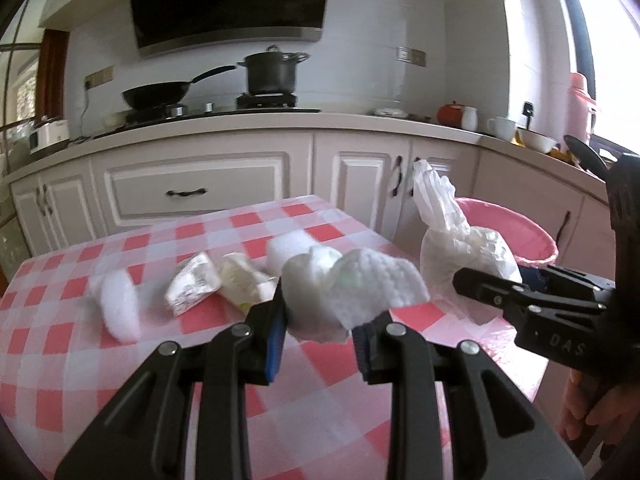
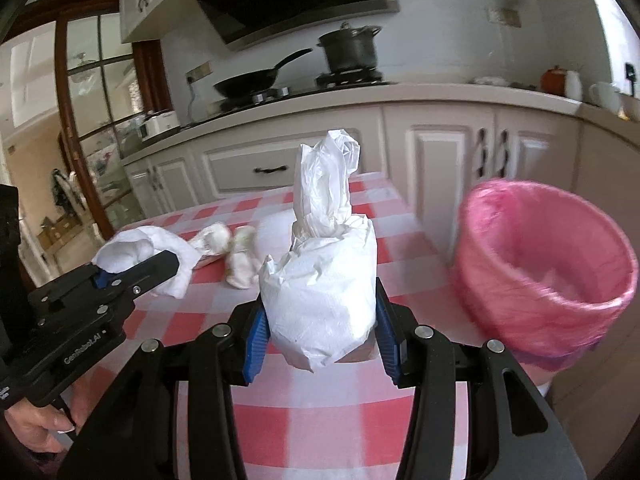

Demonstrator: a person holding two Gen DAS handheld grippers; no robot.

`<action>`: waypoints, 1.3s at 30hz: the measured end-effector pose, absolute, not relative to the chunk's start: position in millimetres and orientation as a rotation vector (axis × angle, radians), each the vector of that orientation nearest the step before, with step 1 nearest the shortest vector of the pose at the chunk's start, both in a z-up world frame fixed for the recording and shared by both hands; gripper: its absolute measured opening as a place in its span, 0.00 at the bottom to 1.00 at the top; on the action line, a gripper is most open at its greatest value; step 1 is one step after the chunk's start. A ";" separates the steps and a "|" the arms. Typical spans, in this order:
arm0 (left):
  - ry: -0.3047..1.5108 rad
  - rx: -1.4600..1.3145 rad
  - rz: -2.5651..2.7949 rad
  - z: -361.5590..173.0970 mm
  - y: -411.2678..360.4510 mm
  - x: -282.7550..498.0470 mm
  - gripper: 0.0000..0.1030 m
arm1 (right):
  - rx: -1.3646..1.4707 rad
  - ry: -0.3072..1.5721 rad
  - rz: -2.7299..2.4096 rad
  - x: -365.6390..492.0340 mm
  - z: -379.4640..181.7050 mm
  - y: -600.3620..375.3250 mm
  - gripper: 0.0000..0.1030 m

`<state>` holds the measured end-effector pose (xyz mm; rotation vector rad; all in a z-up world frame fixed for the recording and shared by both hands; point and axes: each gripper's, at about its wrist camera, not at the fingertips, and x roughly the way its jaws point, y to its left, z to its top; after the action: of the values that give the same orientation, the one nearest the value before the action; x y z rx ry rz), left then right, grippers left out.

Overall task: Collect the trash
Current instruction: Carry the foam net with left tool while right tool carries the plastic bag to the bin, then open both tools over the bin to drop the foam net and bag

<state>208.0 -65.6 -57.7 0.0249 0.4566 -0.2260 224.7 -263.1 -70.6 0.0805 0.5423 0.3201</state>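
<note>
Left gripper (image 1: 320, 320): closed on a crumpled paper towel (image 1: 352, 284), pinched low between the blue pads so the loose folds spill forward and up, clear of the cloth.
Right gripper (image 2: 320, 328): clamped on a tied white plastic bag (image 2: 324, 280), gripped at its full lower body with the twisted neck standing upright ahead of the fingers; that hold likely keeps the contents from spilling.
Bin (image 2: 548, 276): a pink-lined bin ahead and to the right of the right gripper, off the table edge, mouth tilted toward the camera; blurred, so its inside is hard to read.
Table (image 1: 80, 344): red-and-white checked cloth below both grippers.
Left behind: 2 small crumpled wrappers (image 1: 224, 284) and a white wad (image 1: 120, 308) lie on the cloth ahead and left of the left gripper.
Step, as I judge: both loads are lifted for carrying to the bin; the bag is nearer it.
Risk: the towel's loose flap could snag or slip.
</note>
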 end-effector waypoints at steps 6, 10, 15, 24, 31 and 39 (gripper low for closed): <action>0.432 0.045 -0.309 -49.0 -102.7 223.7 0.27 | 0.098 0.529 0.199 226.9 -67.7 -307.8 0.44; 0.419 0.057 -0.362 -44.1 -130.4 236.9 0.27 | 0.072 0.514 0.108 229.4 -65.3 -332.9 0.44; 0.415 0.069 -0.424 -41.2 -165.6 254.2 0.28 | 0.055 0.505 0.007 234.5 -62.3 -363.5 0.44; 0.423 0.105 -0.571 -38.2 -232.0 299.8 0.29 | 0.053 0.501 -0.083 253.0 -59.4 -415.2 0.44; 0.441 0.078 -0.630 -37.3 -270.2 340.3 0.30 | 0.070 0.503 -0.086 277.7 -59.9 -446.7 0.45; 0.493 0.023 -0.695 -48.9 -292.3 372.4 0.46 | 0.100 0.502 -0.064 299.5 -62.4 -467.2 0.51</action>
<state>372.4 -292.3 -48.9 0.0235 0.4927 -0.6952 299.5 -467.2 -62.4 0.0996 0.5024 -0.0636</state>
